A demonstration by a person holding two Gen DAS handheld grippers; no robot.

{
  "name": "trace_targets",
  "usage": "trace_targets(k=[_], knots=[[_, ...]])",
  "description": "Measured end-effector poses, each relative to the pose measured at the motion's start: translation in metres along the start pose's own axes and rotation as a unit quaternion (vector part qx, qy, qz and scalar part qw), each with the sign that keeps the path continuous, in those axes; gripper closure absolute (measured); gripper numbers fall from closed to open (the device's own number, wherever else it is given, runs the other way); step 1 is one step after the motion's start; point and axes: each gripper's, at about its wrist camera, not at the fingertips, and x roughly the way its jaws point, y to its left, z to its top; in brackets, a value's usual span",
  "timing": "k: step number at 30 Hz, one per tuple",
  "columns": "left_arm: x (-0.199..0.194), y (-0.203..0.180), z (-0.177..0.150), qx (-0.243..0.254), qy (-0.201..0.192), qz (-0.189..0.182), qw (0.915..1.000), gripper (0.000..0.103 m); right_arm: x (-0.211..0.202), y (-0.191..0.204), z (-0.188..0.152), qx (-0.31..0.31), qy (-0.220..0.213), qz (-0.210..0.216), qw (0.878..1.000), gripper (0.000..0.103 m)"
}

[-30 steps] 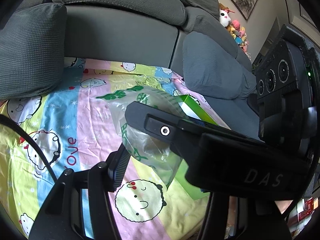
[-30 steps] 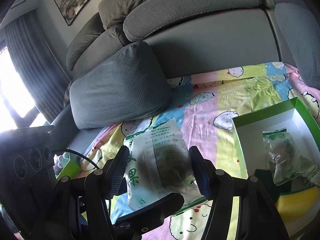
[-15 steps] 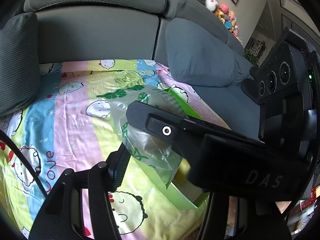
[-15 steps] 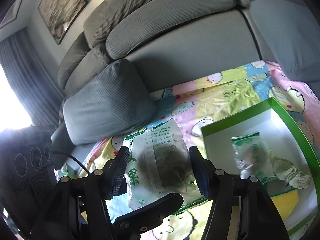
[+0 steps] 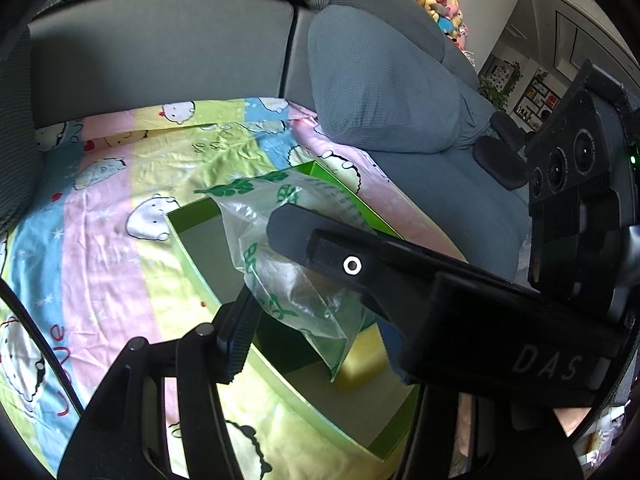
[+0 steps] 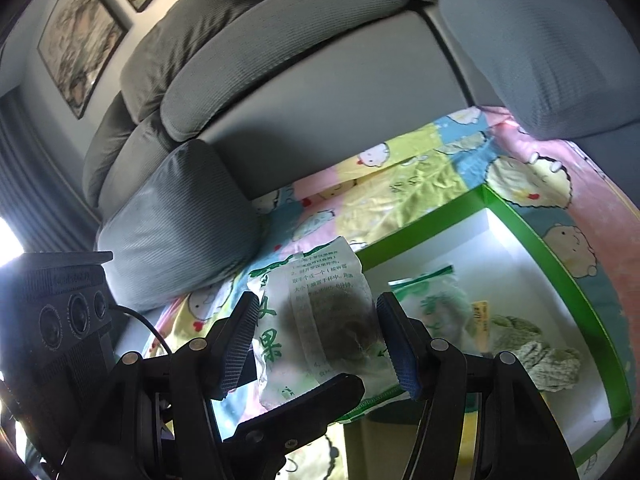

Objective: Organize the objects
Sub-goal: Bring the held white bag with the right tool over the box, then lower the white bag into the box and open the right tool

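A green-rimmed open box [image 6: 536,236] with a white inside lies on the cartoon sheet [image 5: 100,232]; it also shows in the left wrist view [image 5: 188,248]. My right gripper [image 6: 316,332] is shut on a clear snack packet [image 6: 320,312] with green print and a dark round lump inside, held over the box's left edge. My left gripper [image 5: 304,300] holds the same packet [image 5: 280,248] from the other side; its right finger is hidden behind the right gripper's body. In the box lie another green-printed packet [image 6: 436,304], a pale green knotted cloth [image 6: 536,356] and a yellow block [image 5: 360,364].
A grey sofa back [image 6: 320,92] rises behind the sheet. A grey cushion [image 6: 176,220] leans at the left and another [image 5: 380,88] at the right. Plush toys [image 5: 436,4] sit on the sofa's far end.
Both grippers have carried the packet to the right, from over the sheet to over the box. The box now fills more of both views.
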Motion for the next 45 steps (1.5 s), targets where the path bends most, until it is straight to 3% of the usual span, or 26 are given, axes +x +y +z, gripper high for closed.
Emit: trace_targets(k=[45], knots=[[0.066,0.005,-0.010,-0.064,0.074,-0.019,0.9951,0.047,0.023,-0.062,-0.004,0.077,0.044,-0.070,0.994,0.040]])
